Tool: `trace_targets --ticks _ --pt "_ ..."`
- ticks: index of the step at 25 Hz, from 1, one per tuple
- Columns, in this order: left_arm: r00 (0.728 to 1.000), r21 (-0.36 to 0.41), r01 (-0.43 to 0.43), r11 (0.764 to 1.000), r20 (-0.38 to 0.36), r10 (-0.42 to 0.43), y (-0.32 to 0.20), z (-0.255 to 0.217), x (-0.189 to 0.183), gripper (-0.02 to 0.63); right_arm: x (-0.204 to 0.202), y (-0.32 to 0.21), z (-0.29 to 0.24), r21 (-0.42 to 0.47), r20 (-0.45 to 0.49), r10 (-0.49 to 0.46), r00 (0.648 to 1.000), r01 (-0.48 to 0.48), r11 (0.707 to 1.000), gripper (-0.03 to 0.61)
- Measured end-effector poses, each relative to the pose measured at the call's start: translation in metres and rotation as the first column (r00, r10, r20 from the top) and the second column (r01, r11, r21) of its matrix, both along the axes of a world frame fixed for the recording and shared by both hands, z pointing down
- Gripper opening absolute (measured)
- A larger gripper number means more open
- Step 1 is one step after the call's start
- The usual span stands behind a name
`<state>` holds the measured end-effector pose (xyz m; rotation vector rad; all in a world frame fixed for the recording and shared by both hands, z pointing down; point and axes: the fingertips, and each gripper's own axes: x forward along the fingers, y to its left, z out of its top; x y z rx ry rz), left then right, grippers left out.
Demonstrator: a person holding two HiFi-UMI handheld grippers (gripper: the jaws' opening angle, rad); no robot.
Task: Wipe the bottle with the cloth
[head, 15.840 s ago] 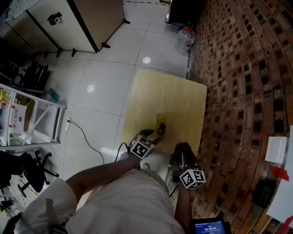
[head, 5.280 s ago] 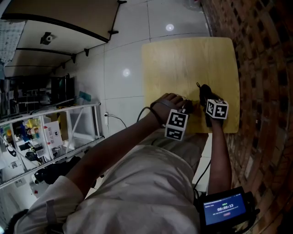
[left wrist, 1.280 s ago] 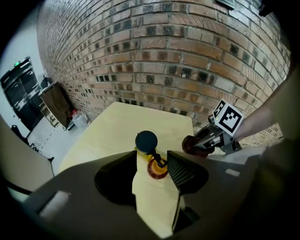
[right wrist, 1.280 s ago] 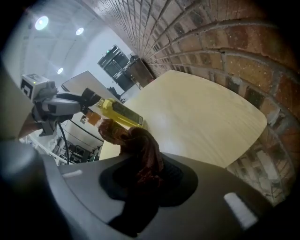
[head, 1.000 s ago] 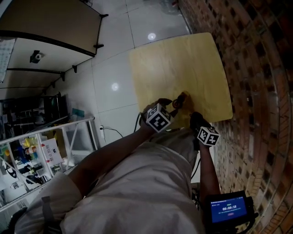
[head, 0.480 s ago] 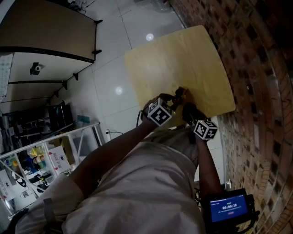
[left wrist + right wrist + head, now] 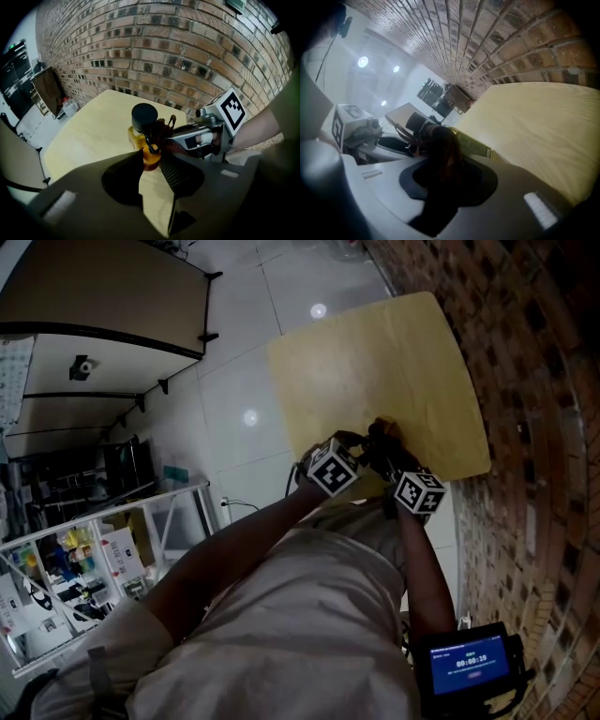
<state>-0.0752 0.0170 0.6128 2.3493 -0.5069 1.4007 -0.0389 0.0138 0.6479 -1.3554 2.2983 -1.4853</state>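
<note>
A small bottle (image 7: 142, 137) of amber liquid with a black cap stands at the near edge of the wooden table (image 7: 375, 362). My left gripper (image 7: 151, 161) is shut on its lower part. My right gripper (image 7: 440, 173) is shut on a dark reddish cloth (image 7: 443, 150) and holds it against the bottle (image 7: 417, 123) just under the cap. The left gripper view has the cloth (image 7: 165, 132) bunched on the bottle's right side, with the right gripper (image 7: 180, 140) behind it. From the head view both grippers, left (image 7: 361, 448) and right (image 7: 386, 457), meet over the bottle and hide it.
A brick wall (image 7: 525, 352) runs along the table's right side. White tiled floor (image 7: 234, 371) lies to the left, with a shelf rack (image 7: 84, 549) and cabinets (image 7: 103, 296) beyond. A timer screen (image 7: 464, 662) shows at the lower right.
My right gripper has come up from the table's near edge with the cloth and now meets the bottle. The left gripper stays at the bottle.
</note>
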Motion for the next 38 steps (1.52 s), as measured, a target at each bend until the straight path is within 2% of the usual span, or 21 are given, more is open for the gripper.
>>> trace_targets --ticks 6,9,16,21,23,25,27,29,32,35,36,38 --pt "0.999 -0.002 0.037 0.999 -0.017 -0.037 -0.008 0.001 -0.007 0.138 -0.003 -0.01 0.005 -0.007 -0.031 0.024 0.999 -0.024 1.0 0.086" --pt "0.999 -0.011 0.043 0.999 -0.011 -0.043 -0.007 -0.003 -0.01 0.138 0.005 -0.011 0.023 -0.077 -0.073 0.051 0.996 -0.057 0.995 0.083" --pt "0.999 -0.018 0.042 0.999 -0.018 -0.042 0.002 -0.018 -0.003 0.138 0.008 0.004 0.08 -0.297 -0.214 -0.09 0.973 0.022 0.955 0.08" --pt "0.998 -0.045 0.063 0.997 -0.02 -0.064 0.002 -0.02 -0.006 0.141 0.007 -0.001 0.089 -0.357 -0.277 -0.211 0.937 0.103 0.928 0.081" --pt "0.997 -0.059 0.08 0.995 -0.019 -0.081 0.002 -0.016 -0.008 0.141 0.008 -0.002 0.086 -0.352 -0.276 -0.216 0.936 0.111 0.929 0.083" --pt "0.995 -0.075 0.094 0.993 -0.021 -0.096 0.003 -0.01 -0.01 0.143 0.017 0.003 0.079 -0.321 -0.27 -0.169 0.948 0.077 0.944 0.083" --pt "0.993 -0.094 0.113 0.989 -0.025 -0.116 0.002 -0.003 -0.012 0.144 0.029 0.012 0.071 -0.269 -0.267 -0.113 0.957 0.039 0.962 0.083" --pt "0.99 -0.113 0.135 0.984 -0.032 -0.139 -0.001 0.002 -0.014 0.144 0.029 0.024 0.061 -0.202 -0.255 -0.109 0.961 0.057 0.978 0.083" --pt "0.985 -0.141 0.162 0.977 -0.044 -0.169 0.0 0.006 -0.016 0.144 0.003 0.05 0.036 -0.096 -0.24 -0.228 0.944 0.211 0.973 0.083" --pt "0.984 -0.145 0.162 0.976 -0.053 -0.171 -0.004 0.005 -0.013 0.144 -0.034 0.061 0.015 -0.023 -0.257 -0.357 0.898 0.363 0.931 0.083" --pt "0.984 -0.144 0.159 0.977 -0.055 -0.169 -0.005 0.004 -0.011 0.144 -0.043 0.059 0.01 -0.014 -0.255 -0.37 0.893 0.379 0.925 0.083" --pt "0.985 -0.146 0.156 0.977 -0.054 -0.166 -0.005 0.004 -0.009 0.144 -0.051 0.048 0.005 -0.025 -0.202 -0.341 0.918 0.343 0.939 0.083"
